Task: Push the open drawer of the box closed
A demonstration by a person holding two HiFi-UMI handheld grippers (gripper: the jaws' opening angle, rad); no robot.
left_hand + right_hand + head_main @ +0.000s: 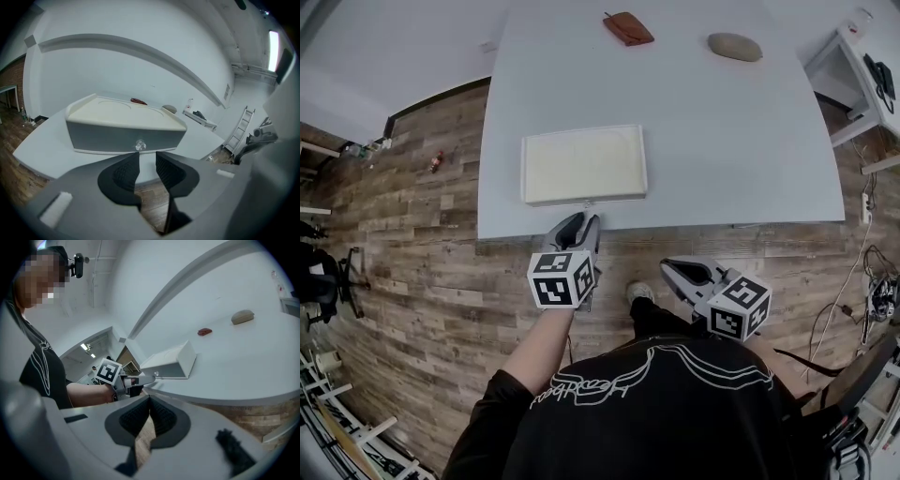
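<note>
**Box.** The box is a low rectangular unit with a smooth, matte cream top and rounded corners. It stands on the pale, smooth bench, close to the near edge and left of centre. The drawer front is a flat grey panel spanning the full width, with a thin white lip along its base. A small, clear, rounded knob sits at the middle of the lower edge. From the left gripper view the drawer front appears flush with the box body.

**Left tool.** The left tool points at the drawer front, with its tips just short of the knob. Its black pads are ribbed. The jaws stand narrowly apart with nothing between them.

**Right tool.** The right tool is held off the bench, over the wood-plank floor and well apart from the box. Its jaw tips meet, and it holds nothing.

**Other items.** A flat red-brown object and a smooth grey oval object lie at the far side of the bench.
</note>
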